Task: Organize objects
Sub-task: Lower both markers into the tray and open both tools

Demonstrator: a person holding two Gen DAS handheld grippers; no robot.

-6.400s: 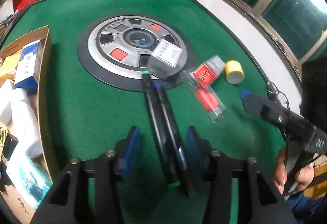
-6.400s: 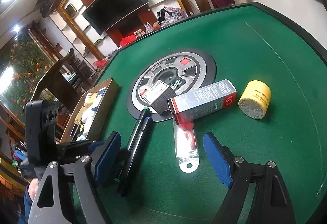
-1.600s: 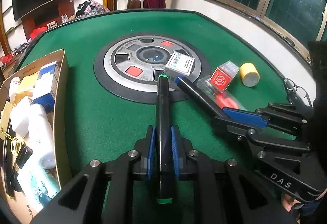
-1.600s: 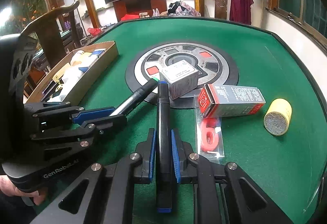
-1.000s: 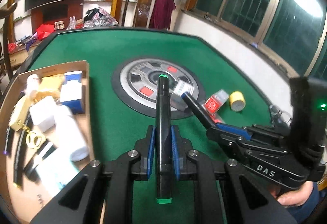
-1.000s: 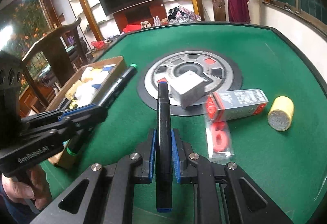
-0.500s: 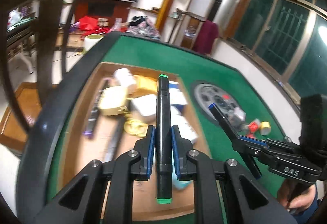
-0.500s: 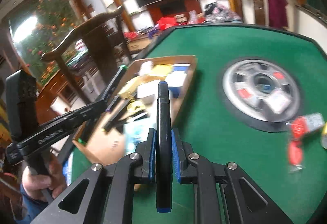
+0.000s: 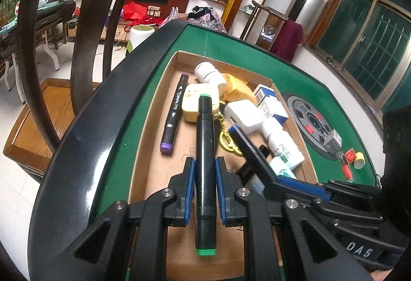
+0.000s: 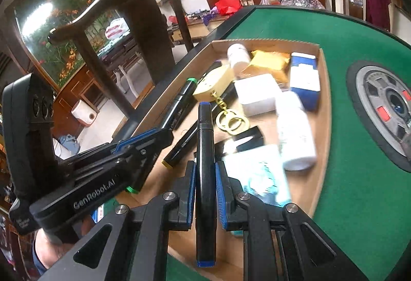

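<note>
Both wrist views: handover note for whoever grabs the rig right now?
Left gripper: shut on the green-capped marker, held above the cardboard box.
Right gripper: shut on the blue-capped marker, also over the box.
In the box: purple-capped marker, white bottles, cartons, yellow case, gold keychain.
On the green table: small grey box, red packet, yellow jar.
Done: both markers carried to the box.
Left: release both, then fetch those three.
</note>
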